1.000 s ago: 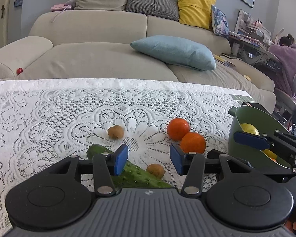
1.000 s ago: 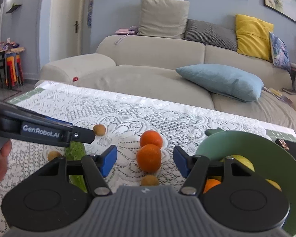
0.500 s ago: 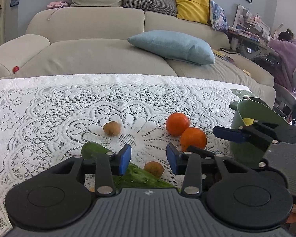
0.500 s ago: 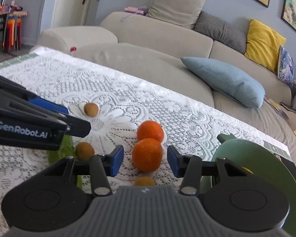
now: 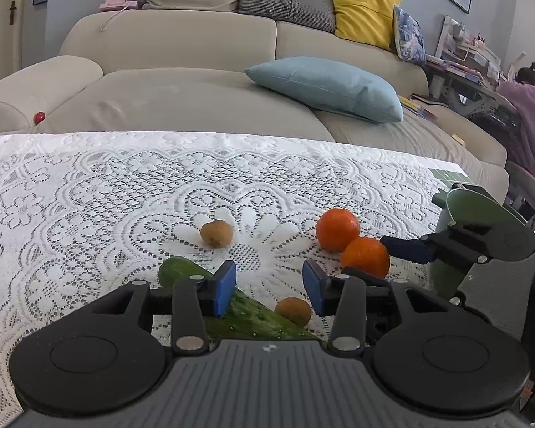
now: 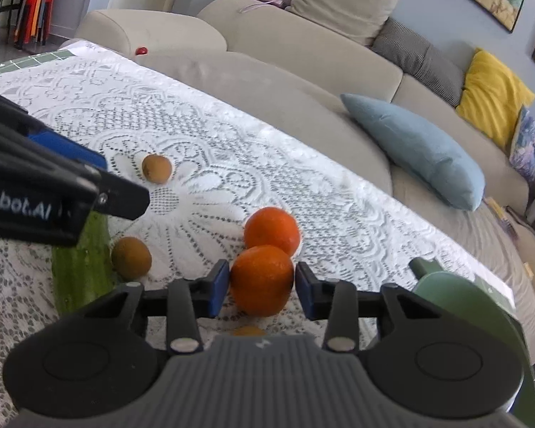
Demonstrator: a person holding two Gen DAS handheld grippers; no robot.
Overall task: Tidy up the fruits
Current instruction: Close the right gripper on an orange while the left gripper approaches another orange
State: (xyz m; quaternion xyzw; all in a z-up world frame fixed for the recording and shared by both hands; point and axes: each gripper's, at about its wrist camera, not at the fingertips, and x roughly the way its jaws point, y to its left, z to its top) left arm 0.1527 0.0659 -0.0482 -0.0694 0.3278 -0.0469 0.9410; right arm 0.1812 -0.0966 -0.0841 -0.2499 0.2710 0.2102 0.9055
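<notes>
1. Fruit lay loose on the bench (image 5: 89, 192), which was covered by a white lace cloth (image 6: 203, 117): two oranges, two kiwis and a cucumber.
2. Right tool (image 6: 261, 288) was positioned around the near orange (image 6: 261, 280), one blue pad on each side of it. Its jaws were closing; the left pad sat at the fruit's skin and the right pad just beside it. Firm pressure could not be confirmed.
3. Far orange (image 6: 271, 230) rested directly behind the near one, the two touching.
4. Left tool (image 5: 269, 287) was held low over the bench with its jaws opening to a moderate gap. Nothing was gripped; the near kiwi (image 5: 293, 310) and the end of the cucumber (image 5: 253, 315) showed on the cloth beyond and below the pads.
5. Far kiwi (image 5: 216, 233) sat alone near the centre of the lace pattern, well apart from the oranges.
6. Cucumber lay lengthwise at the left of the fruit group, with the near kiwi just beside it.
7. Green bowl (image 6: 481, 306) stood at the right end of the bench, near the oranges. Its contents were hidden in both views.
8. Beige sofa (image 5: 196, 82) with a blue cushion (image 5: 324, 87) stood behind the bench.
</notes>
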